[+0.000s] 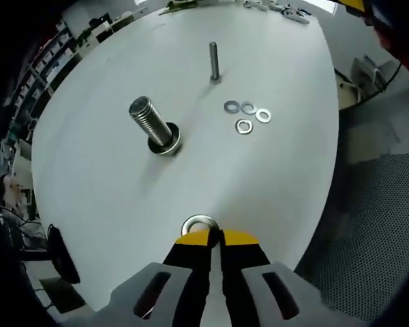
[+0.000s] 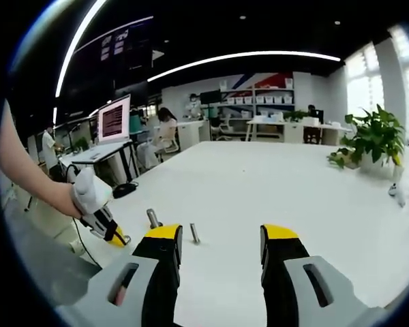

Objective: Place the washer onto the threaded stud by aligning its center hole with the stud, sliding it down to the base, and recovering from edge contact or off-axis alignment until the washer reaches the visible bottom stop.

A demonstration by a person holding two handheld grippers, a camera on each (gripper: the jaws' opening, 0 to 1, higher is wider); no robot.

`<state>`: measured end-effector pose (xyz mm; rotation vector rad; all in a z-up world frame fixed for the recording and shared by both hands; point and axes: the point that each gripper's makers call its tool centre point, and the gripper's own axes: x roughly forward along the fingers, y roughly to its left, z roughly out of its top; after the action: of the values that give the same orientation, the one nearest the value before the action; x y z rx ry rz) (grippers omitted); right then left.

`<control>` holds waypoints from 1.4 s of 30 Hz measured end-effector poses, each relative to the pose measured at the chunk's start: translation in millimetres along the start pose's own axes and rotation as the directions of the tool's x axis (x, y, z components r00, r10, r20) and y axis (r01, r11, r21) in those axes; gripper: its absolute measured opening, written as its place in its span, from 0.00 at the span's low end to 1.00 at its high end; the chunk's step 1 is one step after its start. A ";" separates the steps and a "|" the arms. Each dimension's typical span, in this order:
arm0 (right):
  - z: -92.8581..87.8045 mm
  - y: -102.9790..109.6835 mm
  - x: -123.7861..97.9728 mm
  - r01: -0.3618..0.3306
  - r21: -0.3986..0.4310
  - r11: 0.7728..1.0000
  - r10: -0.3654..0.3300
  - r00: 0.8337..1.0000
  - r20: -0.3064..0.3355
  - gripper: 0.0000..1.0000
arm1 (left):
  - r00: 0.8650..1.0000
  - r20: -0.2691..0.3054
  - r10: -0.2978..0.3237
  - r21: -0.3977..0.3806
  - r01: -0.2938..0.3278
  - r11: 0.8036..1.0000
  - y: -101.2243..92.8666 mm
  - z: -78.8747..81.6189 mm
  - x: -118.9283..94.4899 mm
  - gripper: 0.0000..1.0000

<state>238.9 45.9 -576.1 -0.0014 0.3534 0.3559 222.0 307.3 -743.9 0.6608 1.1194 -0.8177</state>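
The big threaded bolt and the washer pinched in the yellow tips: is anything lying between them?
No. In the left gripper view, only bare white table separates the big threaded bolt from the washer held by the left gripper.

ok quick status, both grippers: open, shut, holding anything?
Left gripper: shut on a washer, pinched at its rim, low over the white table.
Right gripper: open, jaws wide apart, holding nothing.
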 end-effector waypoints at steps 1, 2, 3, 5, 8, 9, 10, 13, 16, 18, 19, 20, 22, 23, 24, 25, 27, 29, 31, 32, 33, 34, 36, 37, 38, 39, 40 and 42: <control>-0.7 0.4 0.2 -0.002 -0.003 1.000 0.002 1.000 -0.003 0.48 | 1.000 -0.001 0.002 -0.007 -0.002 1.000 0.1 0.0 0.0 0.01; -0.9 0.4 0.3 -0.003 -0.005 1.000 0.003 1.000 -0.003 0.48 | 1.000 0.003 0.004 -0.020 -0.004 1.000 0.4 0.1 -0.1 0.01; -1.2 0.3 0.5 -0.002 -0.005 1.000 0.002 1.000 -0.004 0.48 | 1.000 0.008 0.005 -0.023 -0.005 1.000 0.5 -0.3 -0.3 0.01; -0.7 -1.4 1.1 0.001 0.007 1.000 -0.001 1.000 -0.001 0.48 | 1.000 0.021 0.003 -0.034 -0.002 0.999 0.4 -1.6 -1.1 0.01; 0.6 -2.4 0.6 0.004 0.015 1.000 -0.004 1.000 0.006 0.48 | 1.000 0.014 0.009 -0.026 -0.009 1.000 2.1 -3.7 -1.6 0.01; 0.8 -2.4 0.6 0.003 0.016 1.000 -0.004 1.000 0.006 0.48 | 1.000 0.013 0.011 -0.024 -0.011 1.000 2.4 -4.4 -1.8 0.01; 0.9 -2.7 0.6 0.004 0.015 1.000 -0.004 1.000 0.007 0.48 | 1.000 0.013 0.012 -0.027 -0.011 1.000 2.8 -5.4 -2.8 0.01; 1.7 -3.7 0.5 0.006 0.020 1.000 -0.006 1.000 0.010 0.48 | 1.000 0.024 0.018 -0.031 -0.017 0.999 3.9 -4.4 -7.1 0.01; 1.4 -4.4 0.8 0.007 0.025 1.000 -0.007 1.000 0.011 0.48 | 0.998 0.050 0.025 -0.011 -0.025 1.000 5.5 4.6 -13.8 0.01; 0.3 -4.4 1.2 0.007 0.023 1.000 -0.007 1.000 0.006 0.48 | 0.997 0.073 0.032 -0.005 -0.031 0.999 7.8 13.1 -19.4 0.01; 0.1 -4.5 1.3 0.006 0.024 1.000 -0.007 1.000 0.006 0.48 | 0.996 0.082 0.035 -0.001 -0.035 0.999 8.9 16.9 -22.0 0.01; 0.2 -4.6 1.4 0.005 0.028 1.000 -0.005 1.000 0.008 0.48 | 0.995 0.091 0.038 0.002 -0.038 0.999 10.1 20.3 -24.4 0.01; -0.1 -5.1 1.3 0.006 0.029 1.000 -0.006 1.000 0.007 0.48 | 0.992 0.118 0.047 0.016 -0.050 0.999 12.9 29.7 -30.8 0.01; -0.3 -5.2 1.3 0.006 0.029 1.000 -0.006 1.000 0.006 0.48 | 0.991 0.124 0.051 0.018 -0.053 0.998 14.0 32.1 -33.0 0.01; -0.5 -5.1 1.0 0.006 0.029 1.000 -0.006 1.000 0.005 0.48 | 0.989 0.138 0.055 0.018 -0.058 0.998 15.9 36.8 -36.8 0.01; -0.4 -4.9 0.8 0.005 0.029 1.000 -0.006 1.000 0.006 0.48 | 0.988 0.145 0.059 0.018 -0.062 0.998 17.4 39.5 -39.0 0.01; -0.3 -4.4 0.7 0.004 0.030 1.000 -0.004 1.000 0.006 0.48 | 0.984 0.166 0.066 0.019 -0.070 0.997 20.2 46.7 -44.6 0.01; -0.3 -4.2 0.8 0.004 0.028 1.000 -0.004 1.000 0.005 0.48 | 0.981 0.180 0.069 0.027 -0.075 0.997 22.6 53.7 -49.2 0.01; -0.5 -4.0 0.9 0.003 0.031 1.000 -0.003 1.000 0.005 0.48 | 0.978 0.194 0.073 0.034 -0.081 0.996 25.9 60.6 -53.3 0.01; -0.6 -4.0 1.0 0.002 0.029 1.000 -0.003 1.000 0.004 0.48 | 0.978 0.197 0.074 0.034 -0.082 0.996 27.3 62.8 -54.4 0.01; -1.0 -4.1 1.0 0.003 0.029 1.000 -0.003 1.000 0.003 0.48 | 0.977 0.202 0.075 0.033 -0.083 0.996 29.9 66.2 -55.4 0.01; -1.1 -4.1 1.0 0.003 0.030 1.000 -0.003 1.000 0.002 0.48 | 0.975 0.207 0.077 0.034 -0.086 0.996 31.6 68.7 -56.2 0.01; -1.4 -4.2 1.0 0.003 0.032 0.999 -0.003 1.000 0.001 0.48 | 0.974 0.214 0.080 0.035 -0.089 0.995 34.9 73.8 -58.3 0.01; -1.5 -4.3 1.0 0.003 0.032 0.999 -0.003 1.000 0.001 0.48 | 0.972 0.219 0.081 0.037 -0.091 0.995 37.0 77.0 -59.1 0.01; -1.9 -4.2 1.2 0.002 0.033 0.999 -0.002 1.000 -0.001 0.48 | 0.972 0.220 0.079 0.037 -0.090 0.995 37.6 78.0 -59.0 0.01; -2.0 -4.1 1.3 0.002 0.034 0.999 -0.002 1.000 -0.001 0.48 | 0.972 0.222 0.079 0.038 -0.090 0.995 39.4 80.7 -59.3 0.01; -2.5 -4.3 1.6 0.002 0.033 0.999 -0.002 1.000 -0.002 0.48 | 0.971 0.223 0.080 0.038 -0.090 0.995 40.6 82.5 -59.4 0.01; -3.2 -4.2 1.7 0.001 0.031 1.000 -0.001 1.000 -0.006 0.48 | 0.970 0.228 0.078 0.039 -0.089 0.995 43.4 87.3 -58.2 0.01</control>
<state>240.8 42.3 -579.9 0.0280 0.3644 0.3490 290.1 274.2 -659.3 0.6341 0.8618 -0.8277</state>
